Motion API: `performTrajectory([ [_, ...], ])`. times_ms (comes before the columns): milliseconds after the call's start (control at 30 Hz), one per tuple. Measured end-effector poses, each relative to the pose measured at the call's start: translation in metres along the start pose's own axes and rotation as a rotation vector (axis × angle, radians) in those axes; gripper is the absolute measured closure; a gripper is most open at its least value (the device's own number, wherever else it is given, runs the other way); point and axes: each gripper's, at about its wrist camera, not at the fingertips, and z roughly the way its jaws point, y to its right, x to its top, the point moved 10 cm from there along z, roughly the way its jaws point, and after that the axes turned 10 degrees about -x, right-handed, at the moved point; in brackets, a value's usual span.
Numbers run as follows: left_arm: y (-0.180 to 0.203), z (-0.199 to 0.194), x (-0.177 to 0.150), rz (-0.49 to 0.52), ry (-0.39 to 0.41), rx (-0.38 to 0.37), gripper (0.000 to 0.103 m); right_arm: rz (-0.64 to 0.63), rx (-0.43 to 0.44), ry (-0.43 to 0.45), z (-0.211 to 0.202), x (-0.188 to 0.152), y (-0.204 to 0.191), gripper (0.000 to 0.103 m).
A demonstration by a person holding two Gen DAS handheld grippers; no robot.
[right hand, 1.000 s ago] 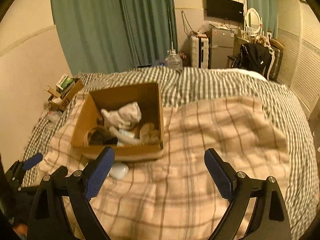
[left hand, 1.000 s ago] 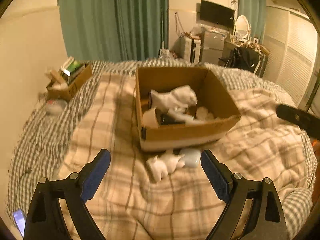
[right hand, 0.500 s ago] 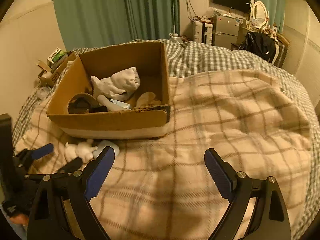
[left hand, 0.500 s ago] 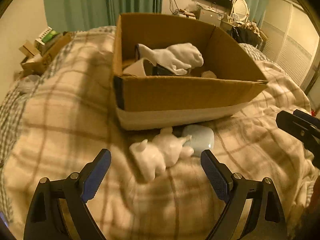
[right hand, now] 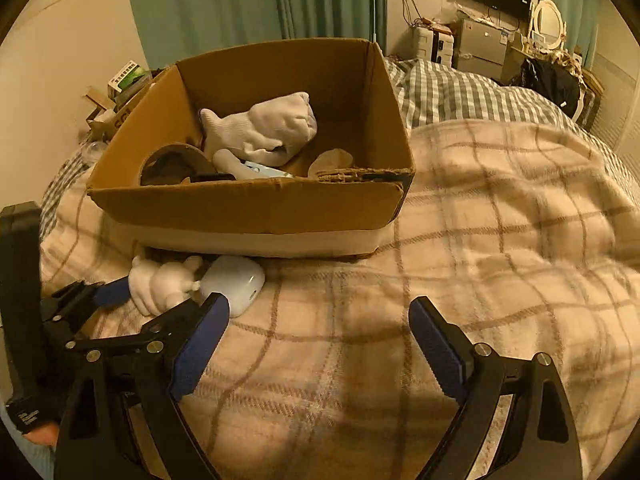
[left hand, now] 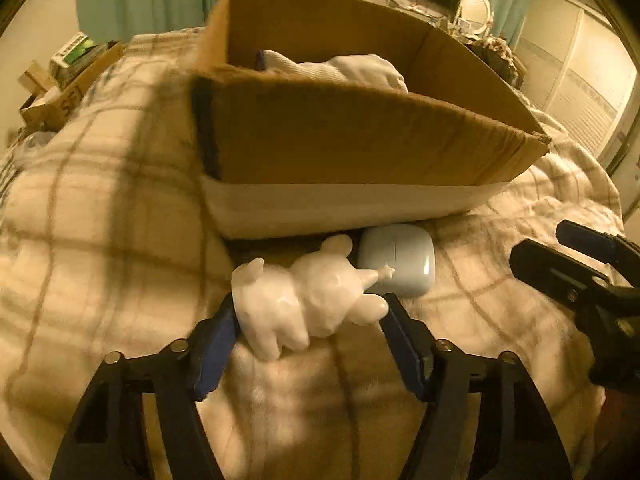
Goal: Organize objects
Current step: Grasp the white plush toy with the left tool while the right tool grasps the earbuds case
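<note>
A white bear figurine (left hand: 308, 300) lies on the plaid blanket in front of a cardboard box (left hand: 352, 148). My left gripper (left hand: 310, 334) has closed in around the figurine, with its blue pads at both sides of it. A pale blue earbud case (left hand: 400, 258) lies just behind the figurine, against the box. In the right wrist view the figurine (right hand: 164, 282), the case (right hand: 236, 280) and the box (right hand: 248, 204) sit at left. My right gripper (right hand: 320, 340) is open and empty over bare blanket. The box holds a white sock bundle (right hand: 264, 128) and a tape roll (right hand: 176, 164).
A second small carton (left hand: 68, 76) with packets sits at the bed's far left edge. Green curtains (right hand: 248, 0), a TV and dresser stand behind the bed. The plaid blanket (right hand: 500, 220) spreads to the right of the box.
Both grippers moved forward toward the box. My left gripper's jaws narrowed from wide open to a grip around the bear figurine. The right gripper stayed open.
</note>
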Motion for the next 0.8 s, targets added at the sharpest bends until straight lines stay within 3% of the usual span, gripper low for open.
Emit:
performTrajectory([
  [167,-0.011,-0.039,0.005,-0.075,0.029,-0.046,0.033,-0.034,0.002,0.003,-0.004,0.003,-0.007,0.012],
  [267,-0.018,-0.047,0.012,-0.110,0.024,-0.082,0.033,-0.101,0.044,-0.044,0.003,0.003,-0.030,0.012],
  [400,-0.039,-0.060,0.023,-0.067,0.057,0.046,0.033,-0.160,0.027,-0.093,0.025,0.003,-0.059,0.012],
  [533,-0.054,-0.050,0.026,-0.122,0.047,0.022,0.034,-0.206,0.010,-0.130,0.049,-0.002,-0.080,0.012],
  [667,-0.056,-0.039,0.020,-0.093,0.028,0.054,0.034,-0.230,-0.003,-0.152,0.066,-0.005,-0.086,0.014],
  [800,-0.057,-0.029,0.015,-0.070,0.014,0.068,0.034,-0.228,-0.015,-0.165,0.079,-0.010,-0.086,0.027],
])
